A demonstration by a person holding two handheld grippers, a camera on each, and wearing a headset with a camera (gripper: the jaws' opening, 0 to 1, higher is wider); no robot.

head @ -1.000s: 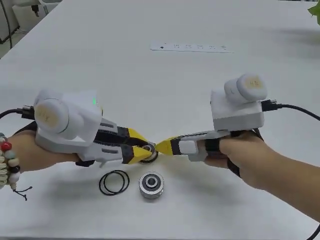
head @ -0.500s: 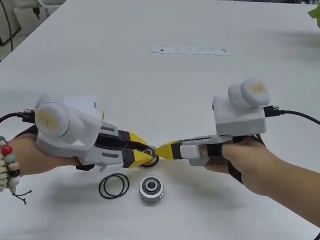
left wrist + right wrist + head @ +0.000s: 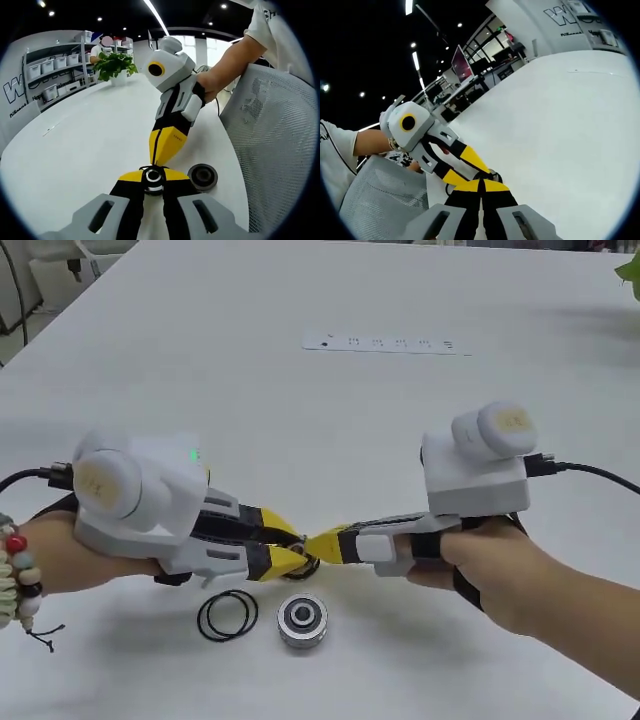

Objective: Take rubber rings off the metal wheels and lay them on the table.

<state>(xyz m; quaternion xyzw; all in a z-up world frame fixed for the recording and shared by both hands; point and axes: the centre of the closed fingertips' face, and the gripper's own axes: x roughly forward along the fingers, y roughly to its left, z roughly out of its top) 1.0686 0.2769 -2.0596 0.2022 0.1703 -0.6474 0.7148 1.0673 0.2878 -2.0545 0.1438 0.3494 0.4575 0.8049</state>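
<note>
Two rubber rings are already off and lie overlapping on the table at the near left. They sit loose on the bare top, in no tray or box. Just right of them lies a metal wheel; whether it still wears rubber I cannot tell. A second wheel is clamped between the yellow jaws of the left gripper, just beyond. The right gripper reaches in from the right, jaws pressed together, tip at that wheel's rim — probably working a ring loose, so this wheel is not yet done.
</note>
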